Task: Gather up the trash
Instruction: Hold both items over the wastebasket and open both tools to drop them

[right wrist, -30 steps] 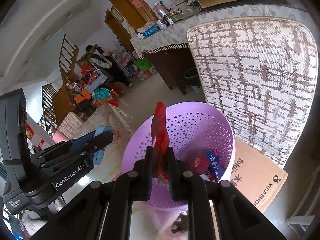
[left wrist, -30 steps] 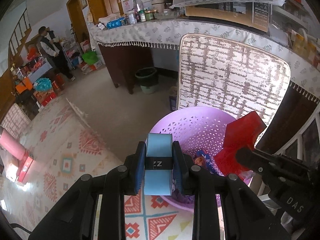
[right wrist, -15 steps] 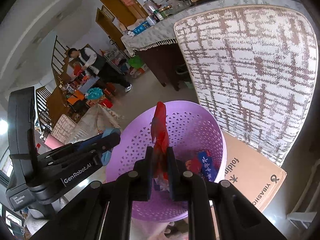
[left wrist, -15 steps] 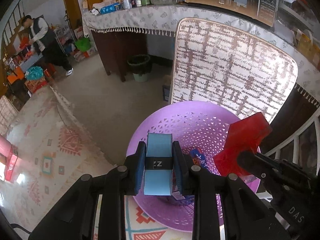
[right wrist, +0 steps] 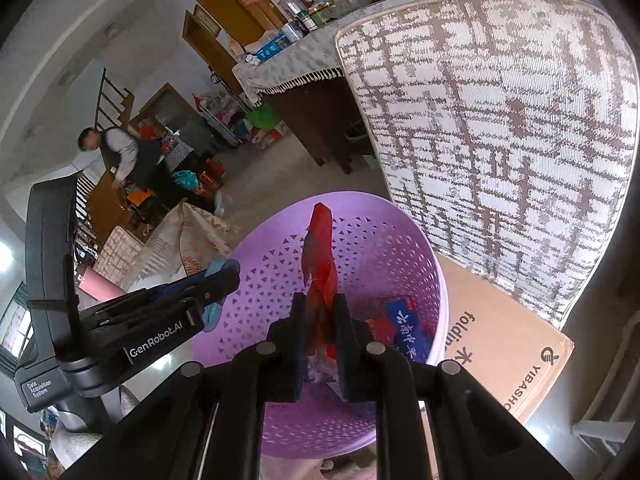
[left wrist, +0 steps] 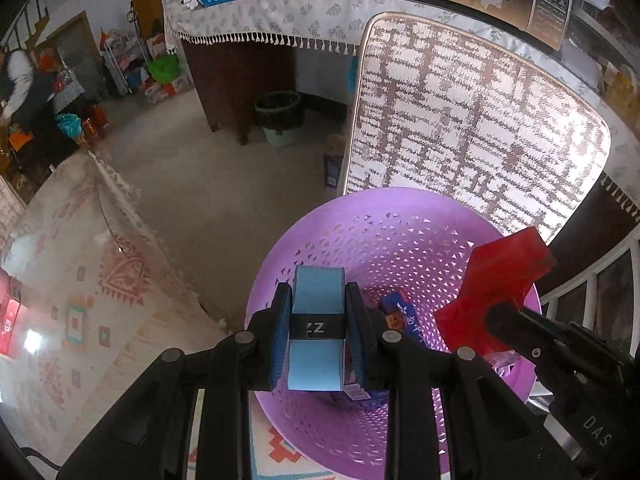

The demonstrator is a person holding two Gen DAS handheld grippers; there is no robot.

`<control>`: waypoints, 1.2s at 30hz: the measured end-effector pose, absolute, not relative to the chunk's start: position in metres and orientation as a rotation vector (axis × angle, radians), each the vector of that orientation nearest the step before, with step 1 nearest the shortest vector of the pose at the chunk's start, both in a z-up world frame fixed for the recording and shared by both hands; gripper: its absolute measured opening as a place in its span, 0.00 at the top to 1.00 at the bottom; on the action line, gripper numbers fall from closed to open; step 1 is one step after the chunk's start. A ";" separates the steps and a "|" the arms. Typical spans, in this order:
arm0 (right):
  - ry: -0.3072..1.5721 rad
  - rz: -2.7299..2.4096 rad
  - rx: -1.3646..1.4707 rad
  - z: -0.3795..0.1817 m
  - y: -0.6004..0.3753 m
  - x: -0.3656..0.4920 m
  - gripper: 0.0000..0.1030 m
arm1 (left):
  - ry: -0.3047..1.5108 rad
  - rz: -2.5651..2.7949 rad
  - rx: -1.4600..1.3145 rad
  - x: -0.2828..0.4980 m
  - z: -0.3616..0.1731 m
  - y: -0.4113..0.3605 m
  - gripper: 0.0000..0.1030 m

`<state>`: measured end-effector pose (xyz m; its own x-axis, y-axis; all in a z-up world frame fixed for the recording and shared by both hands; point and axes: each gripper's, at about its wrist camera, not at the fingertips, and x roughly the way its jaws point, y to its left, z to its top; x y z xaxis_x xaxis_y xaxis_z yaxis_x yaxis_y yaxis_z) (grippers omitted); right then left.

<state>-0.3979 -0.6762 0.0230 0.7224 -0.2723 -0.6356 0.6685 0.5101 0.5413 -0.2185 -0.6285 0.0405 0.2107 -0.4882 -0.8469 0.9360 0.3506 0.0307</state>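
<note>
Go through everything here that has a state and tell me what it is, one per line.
left gripper: shut on blue box
right gripper: shut on red wrapper
purple basket: upright, partly filled with packets
blue box: held above basket
red wrapper: held above basket

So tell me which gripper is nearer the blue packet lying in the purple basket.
Left, though only by a little. The left gripper, shut on a light blue packet, hangs just beside the blue packet. The right gripper, holding a red wrapper, sits slightly farther off over the basket.
</note>
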 end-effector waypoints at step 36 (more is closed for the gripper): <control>0.541 -0.607 0.866 0.012 -0.678 -0.389 0.86 | 0.903 -1.063 0.632 -0.204 0.017 -0.627 0.75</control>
